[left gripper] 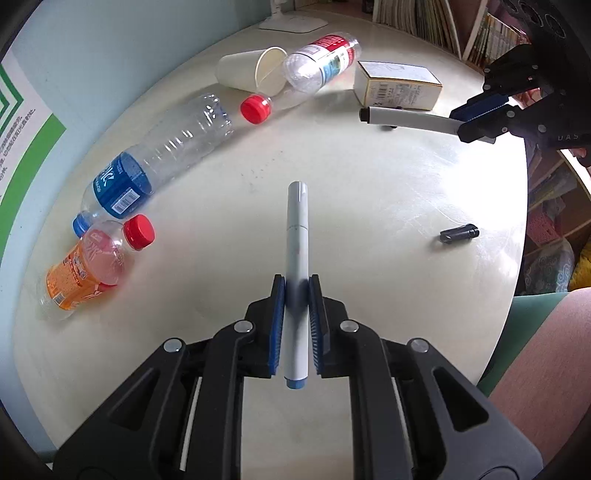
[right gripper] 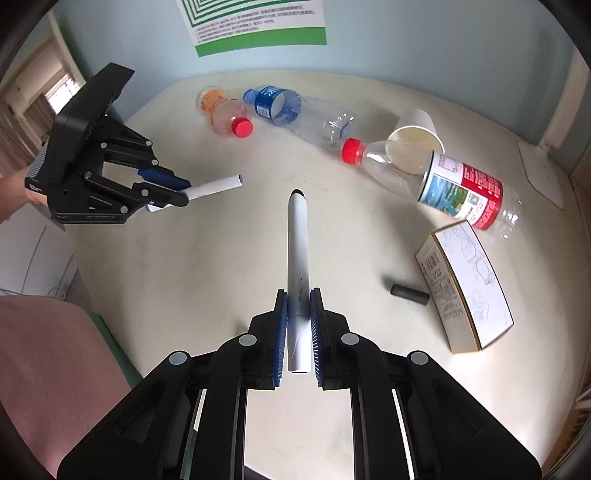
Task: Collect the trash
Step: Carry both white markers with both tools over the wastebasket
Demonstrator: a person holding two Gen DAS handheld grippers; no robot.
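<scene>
My left gripper point(left gripper: 297, 282) is shut on a white marker with a blue end point(left gripper: 297, 236), held above the round table point(left gripper: 369, 206). My right gripper point(right gripper: 298, 295) is shut on a white marker with a black tip point(right gripper: 298, 240); it also shows in the left wrist view point(left gripper: 461, 123) with that marker point(left gripper: 406, 119). The left gripper shows in the right wrist view point(right gripper: 183, 194) with its marker point(right gripper: 216, 186). A loose black marker cap point(left gripper: 459, 234) point(right gripper: 410, 294) lies on the table. Three plastic bottles lie there: blue-label point(left gripper: 159, 158) point(right gripper: 295, 112), orange-label point(left gripper: 88, 266) point(right gripper: 221, 110), red-label point(left gripper: 317, 62) point(right gripper: 443, 181). A paper cup point(left gripper: 251, 72) point(right gripper: 415, 136) lies on its side.
A small cardboard box point(left gripper: 397, 85) point(right gripper: 465, 284) lies near the red-label bottle. A white lamp base point(left gripper: 293, 22) point(right gripper: 546, 177) stands at the table's far edge. A bookshelf point(left gripper: 443, 22) is behind. A person's leg point(left gripper: 546, 362) is beside the table.
</scene>
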